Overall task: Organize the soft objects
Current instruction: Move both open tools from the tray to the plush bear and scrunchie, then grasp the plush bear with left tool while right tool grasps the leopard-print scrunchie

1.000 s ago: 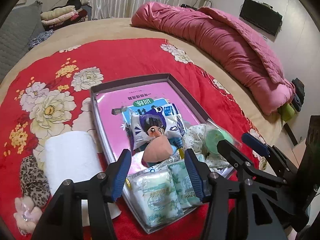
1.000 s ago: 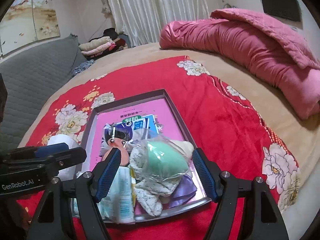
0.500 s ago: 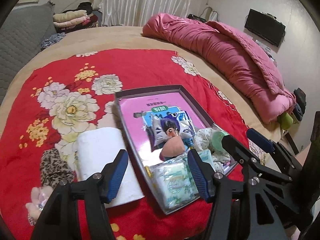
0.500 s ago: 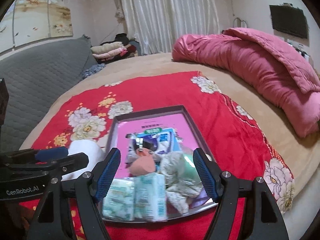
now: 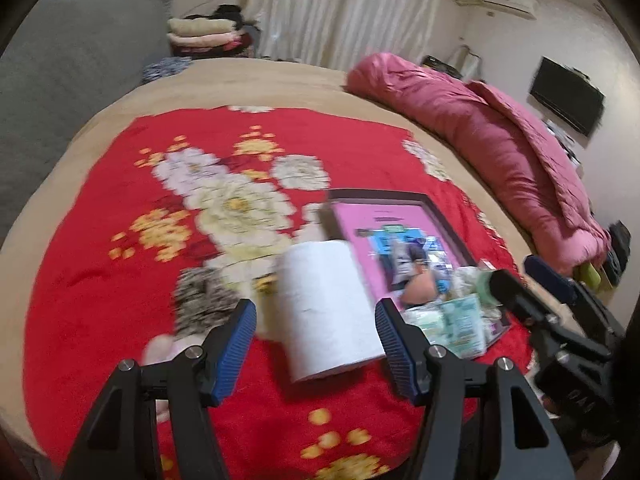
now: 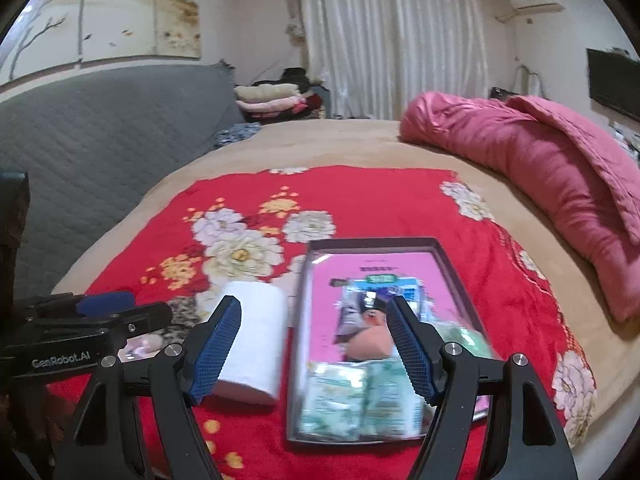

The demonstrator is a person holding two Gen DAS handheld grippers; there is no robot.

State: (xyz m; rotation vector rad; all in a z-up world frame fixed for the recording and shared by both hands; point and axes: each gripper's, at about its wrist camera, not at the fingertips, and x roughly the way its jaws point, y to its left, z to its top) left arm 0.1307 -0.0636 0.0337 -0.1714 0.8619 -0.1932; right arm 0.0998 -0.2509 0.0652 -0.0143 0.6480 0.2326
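A dark-rimmed tray (image 6: 444,256) with a pink floor lies on the red flowered blanket and holds tissue packs (image 6: 360,400), a peach sponge (image 6: 368,342), a doll packet and a green item in a bag; it also shows in the left wrist view (image 5: 432,206). A white paper roll (image 5: 324,300) lies left of the tray, also in the right wrist view (image 6: 256,344). My left gripper (image 5: 316,344) is open and empty, hovering just before the roll. My right gripper (image 6: 316,348) is open and empty above the tray's near end.
A leopard-print item (image 5: 204,300) and a pale pink soft item (image 5: 160,354) lie left of the roll. A rolled pink quilt (image 6: 540,184) lies along the bed's right side. A grey sofa (image 6: 92,132) stands at the left, with folded clothes behind.
Both grippers have pulled back and up from the tray. The left one has swung left and now faces the paper roll instead of the tissue packs. Both stayed open.
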